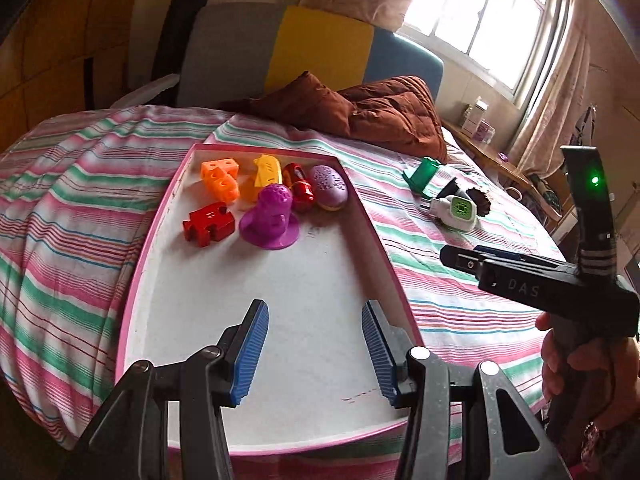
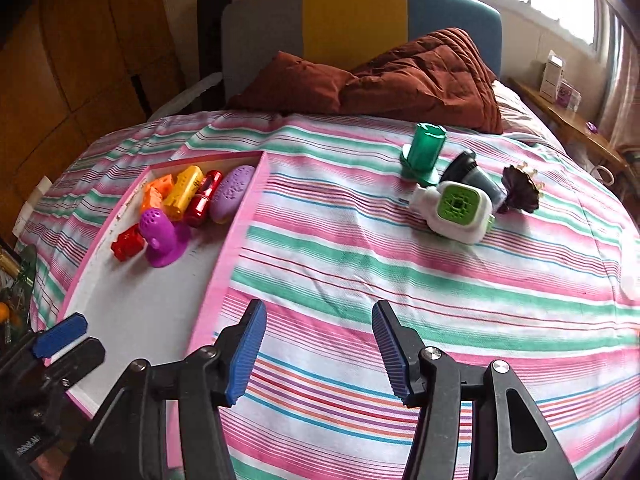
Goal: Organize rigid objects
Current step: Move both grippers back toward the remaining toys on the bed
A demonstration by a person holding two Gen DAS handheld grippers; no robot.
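A pink-rimmed white tray (image 1: 280, 300) lies on the striped bed. At its far end sit an orange block (image 1: 218, 180), a yellow piece (image 1: 266, 172), a red cylinder (image 1: 300, 188), a lilac oval (image 1: 330, 188), a purple cone (image 1: 272, 216) and a red puzzle piece (image 1: 208, 226). My left gripper (image 1: 316, 354) is open and empty over the tray's near end. My right gripper (image 2: 320, 354) is open and empty over the bedspread right of the tray (image 2: 236, 240). Ahead of it lie a green cylinder (image 2: 424, 152), a white-and-green gadget (image 2: 456, 208), a black cup (image 2: 476, 180) and a dark flower-shaped piece (image 2: 520, 190).
A brown quilt (image 2: 400, 76) is heaped at the bed's head before a grey, yellow and blue headboard (image 2: 352, 20). A wooden side shelf (image 2: 572, 128) with boxes stands at the right under the window. The right gripper shows in the left wrist view (image 1: 464, 262).
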